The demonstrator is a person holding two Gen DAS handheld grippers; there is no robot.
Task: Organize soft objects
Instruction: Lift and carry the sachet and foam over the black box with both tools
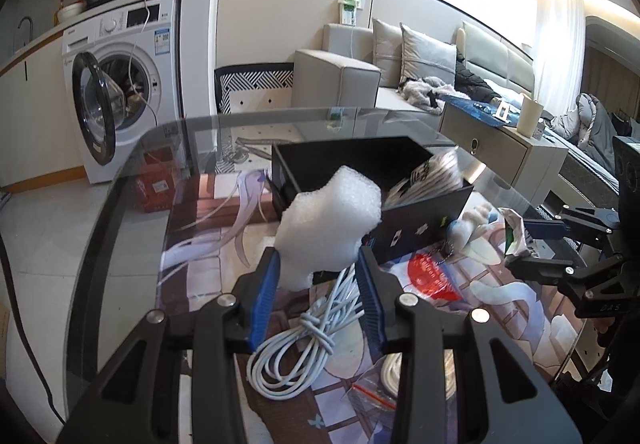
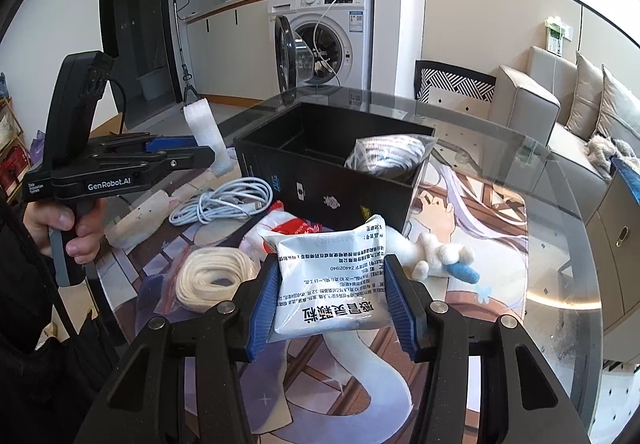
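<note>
A: You're gripping a white foam piece (image 1: pixel 328 228) in your left claw (image 1: pixel 320 284), pads pressing both its sides, and it's hanging clear of the glass surface (image 1: pixel 120 180), just in front of the black box (image 1: pixel 400 220).

B: And your right claw (image 2: pixel 331 298) is squeezing a white printed sachet (image 2: pixel 332 276) between its blue pads, held above the anime mat (image 2: pixel 472 212), near the box's front wall.

A: So you're carrying two soft things at once. The box already has a bagged cable coil (image 2: pixel 384 156) in one compartment.

B: The next move, I'd say, is taking the foam over the rim and opening the claw only once it's inside.

A: Both claws are pointing downward toward the box. The white cable (image 1: pixel 304 340), cream cord (image 2: pixel 216 280) and plush toy (image 2: pixel 436 256) are waiting on the mat.
</note>
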